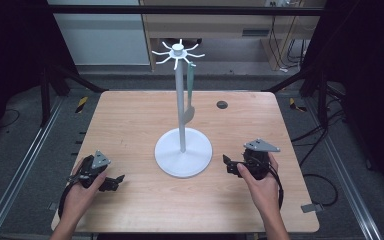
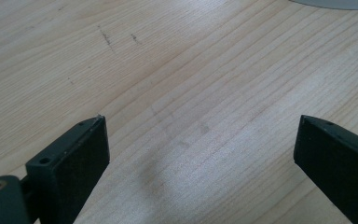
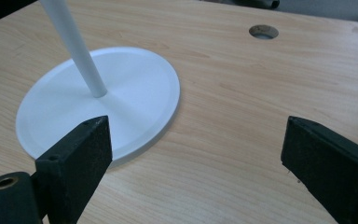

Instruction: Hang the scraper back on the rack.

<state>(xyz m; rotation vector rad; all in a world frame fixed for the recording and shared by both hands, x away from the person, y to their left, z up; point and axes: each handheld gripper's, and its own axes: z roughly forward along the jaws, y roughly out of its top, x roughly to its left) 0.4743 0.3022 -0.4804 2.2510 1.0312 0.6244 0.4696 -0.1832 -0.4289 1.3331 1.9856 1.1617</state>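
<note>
Both tools, left tool and right tool, gape wide and empty on the desk. To take the green spoon from the white stand, raise the right tool and grip its handle squarely.

grey floor, wooden cabinet behind table.

Standing mid-frame on the bench: stand; resting lower left, left gripper; lower right, right gripper.

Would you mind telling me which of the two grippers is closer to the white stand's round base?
The right gripper: its open jaws sit just beside the white stand's base, while the left gripper rests farther off on bare table.
</note>
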